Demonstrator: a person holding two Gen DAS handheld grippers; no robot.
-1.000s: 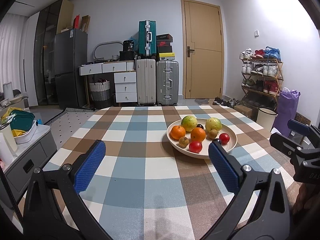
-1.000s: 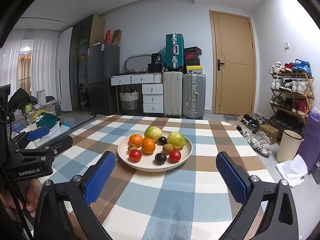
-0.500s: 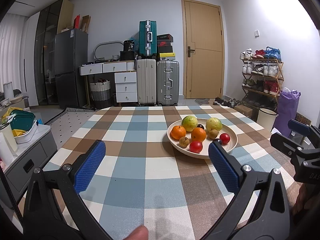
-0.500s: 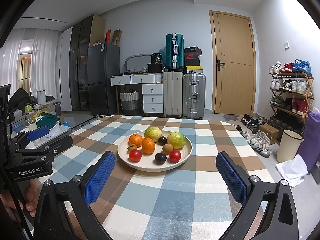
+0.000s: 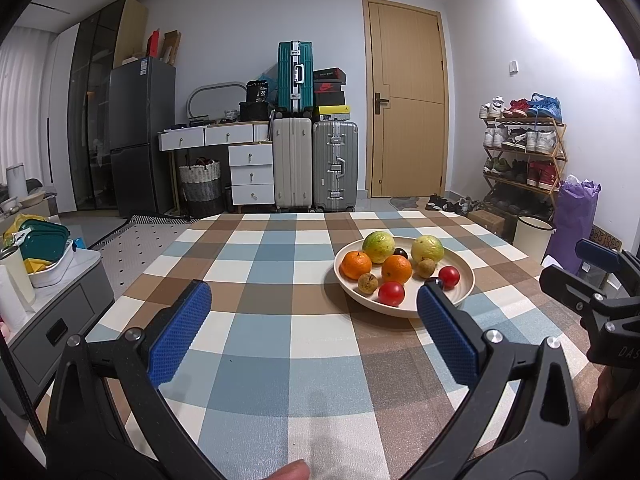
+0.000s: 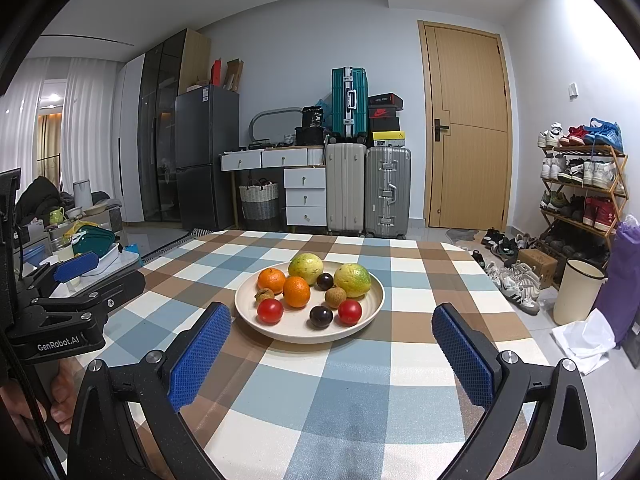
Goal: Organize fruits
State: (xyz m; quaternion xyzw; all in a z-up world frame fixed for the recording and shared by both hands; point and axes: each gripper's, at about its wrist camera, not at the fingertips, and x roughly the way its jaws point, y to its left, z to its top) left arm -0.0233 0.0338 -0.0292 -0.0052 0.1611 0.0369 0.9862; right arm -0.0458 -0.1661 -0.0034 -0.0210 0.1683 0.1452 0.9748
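Note:
A cream plate stands on the checked tablecloth and holds two oranges, two green-yellow guavas, two red tomatoes, two dark plums and two small brown fruits. My left gripper is open and empty, above the table left of and nearer than the plate. My right gripper is open and empty, just in front of the plate. Each gripper shows in the other's view: the right one at the right edge, the left one at the left edge.
Suitcases, a white drawer desk and a fridge stand along the far wall. A shoe rack and a cream bin are right of the table. A side cabinet with containers is on the left.
Both grippers and the plate stay where they were. A fingertip has come into the bottom edge of the left wrist view.

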